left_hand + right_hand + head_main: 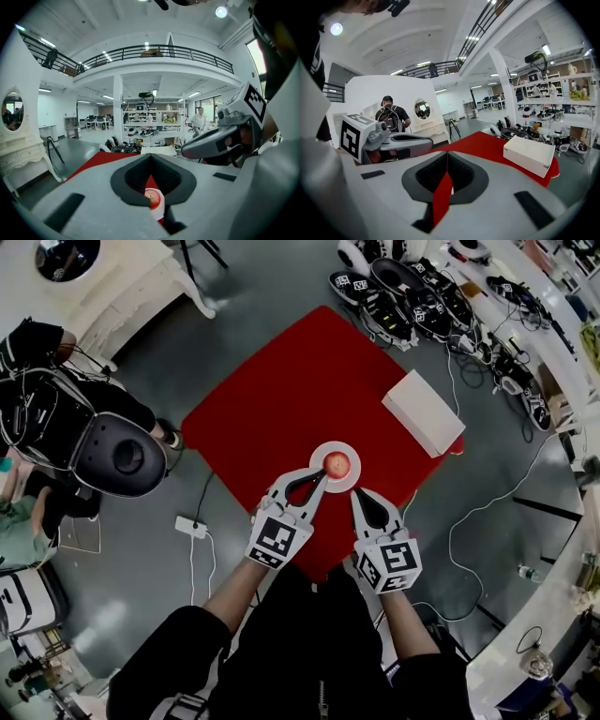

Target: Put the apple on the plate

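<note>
Apple [338, 464], one, on one plate [316, 454], left tool [322, 476] and right tool [356, 494] clenched, empty

Left gripper view: the closed jaws of the left gripper [151, 159] cover nearly everything below, and only a slice of the apple [153, 198] and the plate [160, 212] shows through the gap behind the tips

Right gripper view: the right gripper [447, 157] blocks the ground beneath it, leaving one strip of red cloth [440, 197]

Head view: the person's sleeves [169, 662] run off the bottom edge, and the gear [422, 301] on the floor at top right is too small to identify
</note>
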